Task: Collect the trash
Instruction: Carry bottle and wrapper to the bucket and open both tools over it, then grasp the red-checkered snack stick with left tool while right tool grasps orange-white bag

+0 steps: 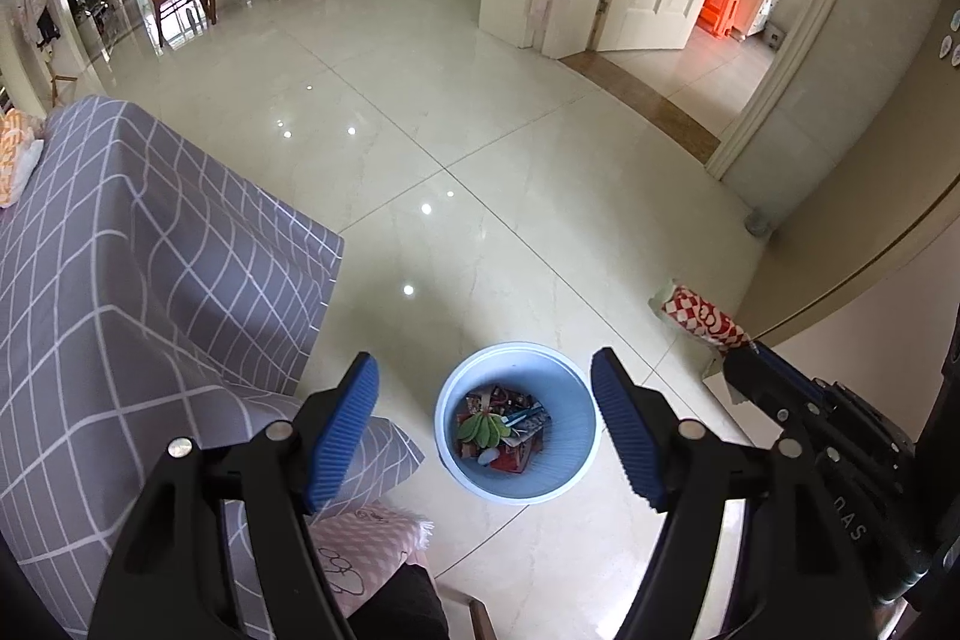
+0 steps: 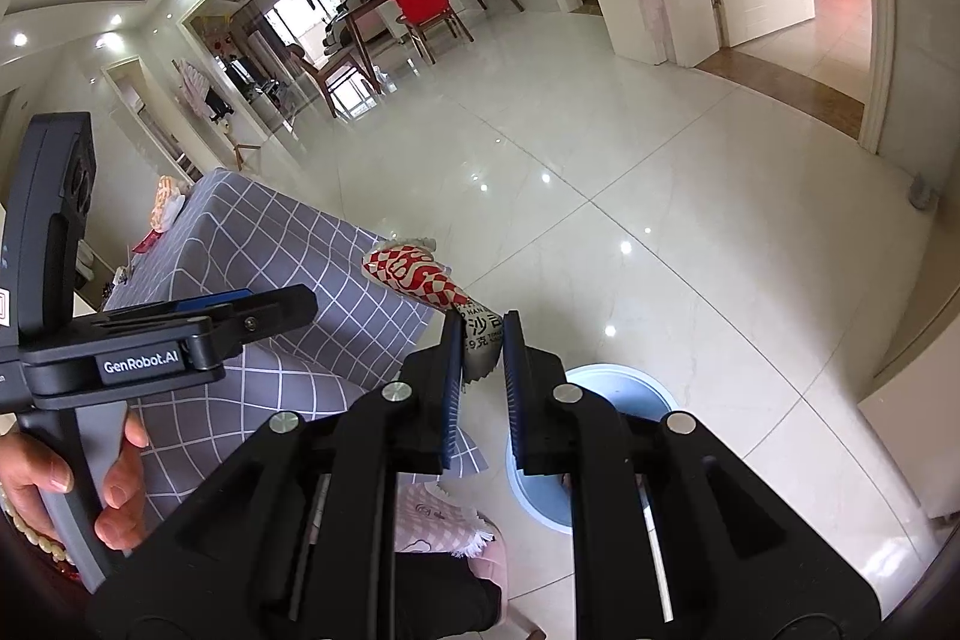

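Now right gripper (image 2: 483,340) pinching a red-checked wrapper (image 2: 420,277), bin (image 2: 636,388) half hidden beneath it, left gripper (image 1: 483,418) spread wide and empty above the bin, its trash (image 1: 501,427) probably snack packets.

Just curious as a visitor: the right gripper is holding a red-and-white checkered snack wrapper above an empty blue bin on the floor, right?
Not quite: the blue bin is not empty. The left wrist view shows wrappers and other trash already in it. The rest holds: the right gripper grips the red-and-white checkered snack wrapper above the floor.
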